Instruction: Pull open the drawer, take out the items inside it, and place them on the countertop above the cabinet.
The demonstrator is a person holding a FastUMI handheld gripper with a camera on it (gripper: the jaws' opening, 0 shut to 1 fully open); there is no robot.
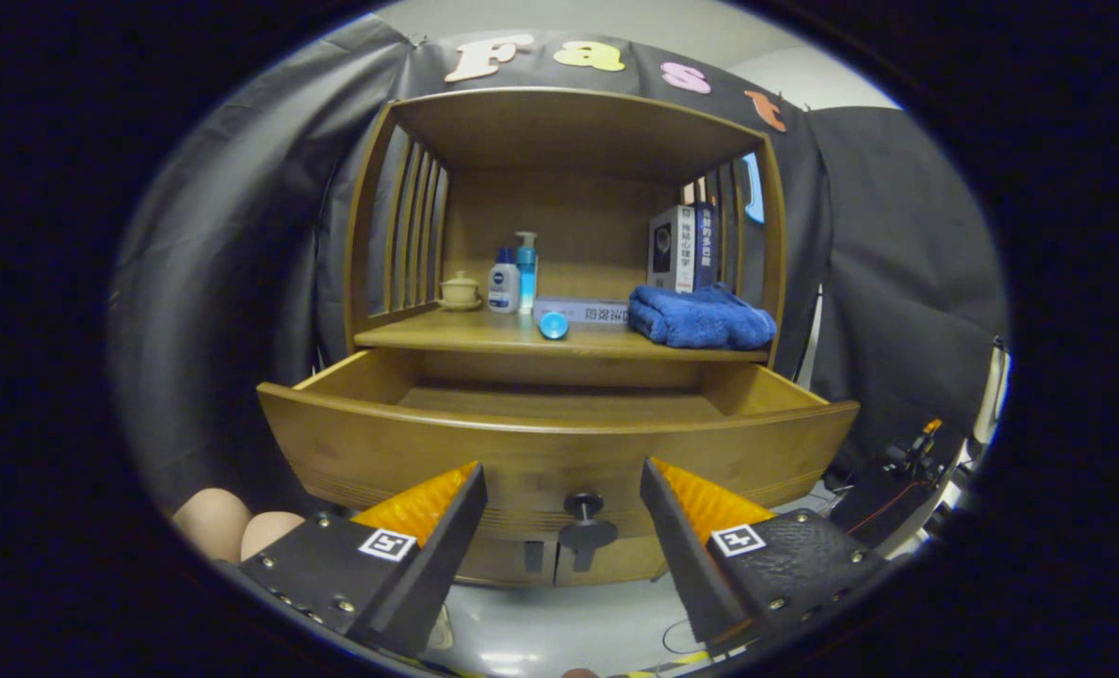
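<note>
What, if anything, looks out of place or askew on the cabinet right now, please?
Little stands out. A small blue round object lies loose at the countertop's front edge, near the folded blue towel. The drawer is pulled open; the open gripper flanks its knob.

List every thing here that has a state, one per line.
drawer: pulled open, nothing visible inside
drawer knob: free, between the fingers
gripper: open, holding nothing
blue towel: folded, on the countertop
pump bottle: upright
white bottle: upright
lidded cup: lid on
</note>
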